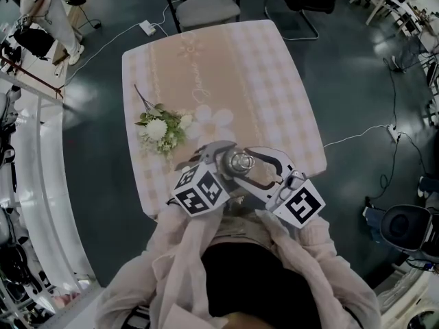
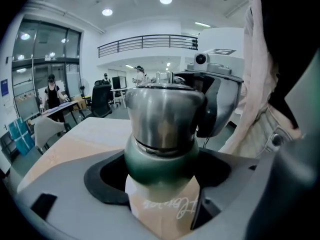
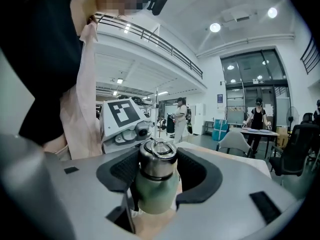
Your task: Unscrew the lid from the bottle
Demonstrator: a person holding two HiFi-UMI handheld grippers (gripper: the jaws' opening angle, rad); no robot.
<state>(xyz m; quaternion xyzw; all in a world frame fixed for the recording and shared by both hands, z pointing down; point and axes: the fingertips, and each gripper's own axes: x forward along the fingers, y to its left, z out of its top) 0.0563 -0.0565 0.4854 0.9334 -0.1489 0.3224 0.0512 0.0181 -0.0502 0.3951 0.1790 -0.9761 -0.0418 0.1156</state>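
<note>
Bottle (image 2: 161, 159) clamped in left tongs (image 2: 160, 186), right tongs (image 3: 158, 176) closed on lid (image 3: 157, 164), only head view shows flowers (image 1: 161, 130) on counter (image 1: 260, 88), right gripper view shows lid's ring (image 3: 163, 148)

Bouquet (image 1: 159, 130) on table (image 1: 267, 81) — chair (image 1: 204, 9) behind

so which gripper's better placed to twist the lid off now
Right. The right gripper has its pads on either side of the steel lid, apparently gripping it. The left gripper sits lower, closed round the green body of the bottle, so it suits holding the bottle steady.
</note>
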